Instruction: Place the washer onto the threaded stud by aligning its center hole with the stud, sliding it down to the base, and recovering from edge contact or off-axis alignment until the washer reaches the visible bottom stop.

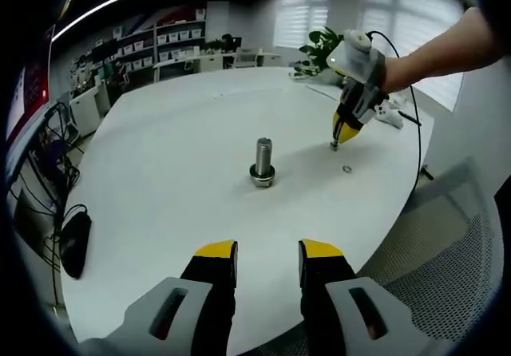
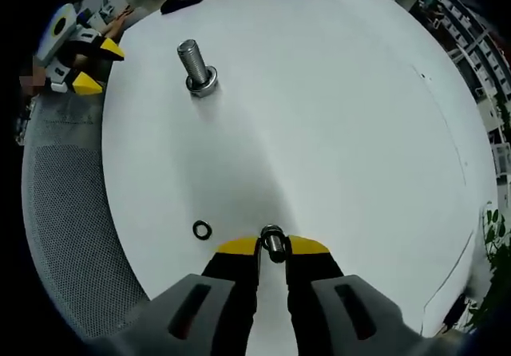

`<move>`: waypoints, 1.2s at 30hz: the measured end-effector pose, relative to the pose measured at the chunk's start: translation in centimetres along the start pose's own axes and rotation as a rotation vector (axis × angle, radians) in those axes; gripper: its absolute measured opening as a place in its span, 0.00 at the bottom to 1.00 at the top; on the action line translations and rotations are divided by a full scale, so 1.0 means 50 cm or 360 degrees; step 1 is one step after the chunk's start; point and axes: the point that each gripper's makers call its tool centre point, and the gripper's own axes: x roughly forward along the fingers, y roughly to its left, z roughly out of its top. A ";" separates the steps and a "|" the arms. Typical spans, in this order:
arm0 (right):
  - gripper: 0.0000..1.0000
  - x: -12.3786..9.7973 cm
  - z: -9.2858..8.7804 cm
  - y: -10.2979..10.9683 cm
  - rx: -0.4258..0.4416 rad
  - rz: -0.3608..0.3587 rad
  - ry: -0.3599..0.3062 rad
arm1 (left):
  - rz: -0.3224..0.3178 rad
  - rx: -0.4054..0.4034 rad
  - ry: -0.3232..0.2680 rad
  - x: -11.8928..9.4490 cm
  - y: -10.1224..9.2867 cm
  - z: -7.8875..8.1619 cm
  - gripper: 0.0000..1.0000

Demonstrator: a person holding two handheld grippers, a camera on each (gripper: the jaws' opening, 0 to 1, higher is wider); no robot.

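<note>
a washer (image 2: 274, 242) is being held edge-on between the narrowed jaws of the right claw (image 2: 274, 247). the threaded stud (image 2: 196, 67) is standing well ahead of it; alignment and slide-down not started. a spare ring (image 2: 202, 230) is lying just beside the claw. left claw (image 1: 268, 252) is being held wide, empty.

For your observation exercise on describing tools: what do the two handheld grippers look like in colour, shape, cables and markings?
The left gripper has black jaws with yellow tips, rising from light grey housings with slotted openings. The right gripper matches: yellow-tipped black jaws on grey slotted housings. Seen from the left gripper view, its body is yellow and grey, and a thin black cable loops from it. No markings are legible.
</note>
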 end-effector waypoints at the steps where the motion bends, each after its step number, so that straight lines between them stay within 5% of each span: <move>1: 0.14 0.001 -0.001 0.001 0.0000 -0.0001 0.0003 | -0.0001 -0.0003 -0.0001 0.000 0.000 0.000 0.29; 36: 0.22 0.010 -0.017 0.005 0.0050 -0.0008 0.0035 | 0.0006 -0.0018 -0.0027 -0.003 0.004 0.005 0.29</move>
